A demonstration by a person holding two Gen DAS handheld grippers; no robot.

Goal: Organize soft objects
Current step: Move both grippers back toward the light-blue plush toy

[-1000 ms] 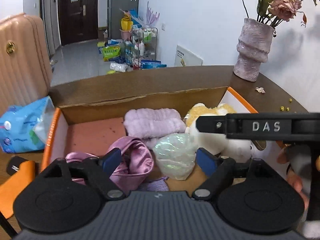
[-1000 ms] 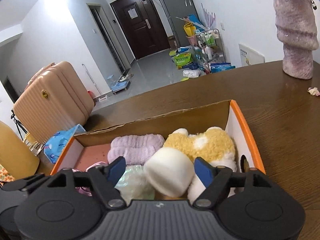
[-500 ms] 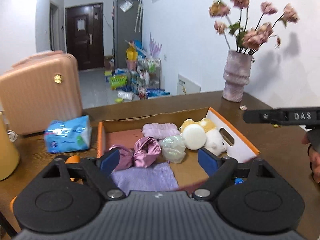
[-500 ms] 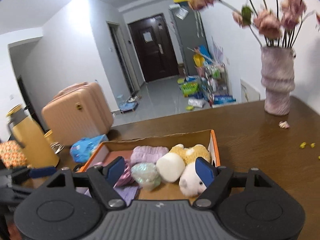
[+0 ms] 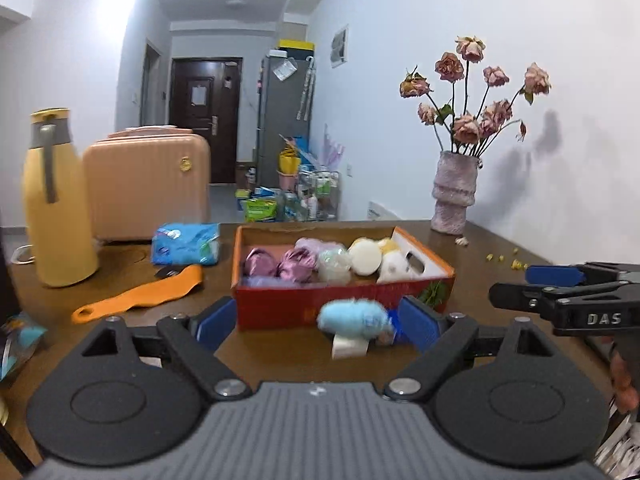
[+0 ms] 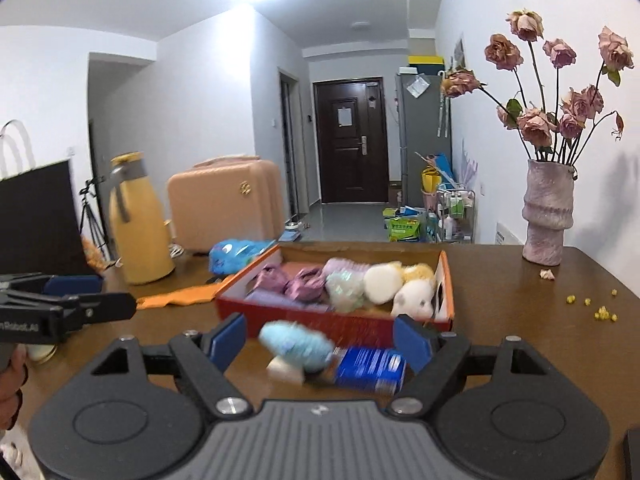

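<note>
**Soft items in red box, blue fluffy piece outside, both grippers empty**

Mostly the soft things sit in the red-orange box (image 5: 344, 304) at mid-table: two purple satin scrunchies (image 5: 280, 266) on the left side, a lilac folded cloth (image 6: 276, 298) under them at the near left, a pale iridescent pouch (image 5: 334, 266) in the middle, a lavender fuzzy towel (image 6: 344, 266) behind it at the far wall, a white round puff (image 5: 365, 256) and a white-and-yellow plush toy (image 6: 416, 294) on the right end. Items touch each other, packed close.

A light-blue fluffy object (image 5: 354, 318) lies outside, just beside the box's near wall, resting on a white block (image 5: 350, 346); a blue printed pack (image 6: 370, 368) touches it on the right. All three blurred.

Left gripper (image 5: 316, 326): jaws wide apart, nothing between the pads, near side of the box. Right gripper (image 6: 320, 338): jaws spread too, empty, blue fluffy object and pack lie on the table between the fingers without contact I can confirm.

Left of the box: orange strap (image 5: 140, 294), blue tissue pack (image 5: 186, 242), yellow thermos (image 5: 54, 200). Far right: vase of dried roses (image 5: 454, 194), petals and yellow bits (image 6: 596, 308) scattered on the brown table (image 6: 520, 320). Peach suitcase (image 5: 148, 184) beyond the table's far left edge.
</note>
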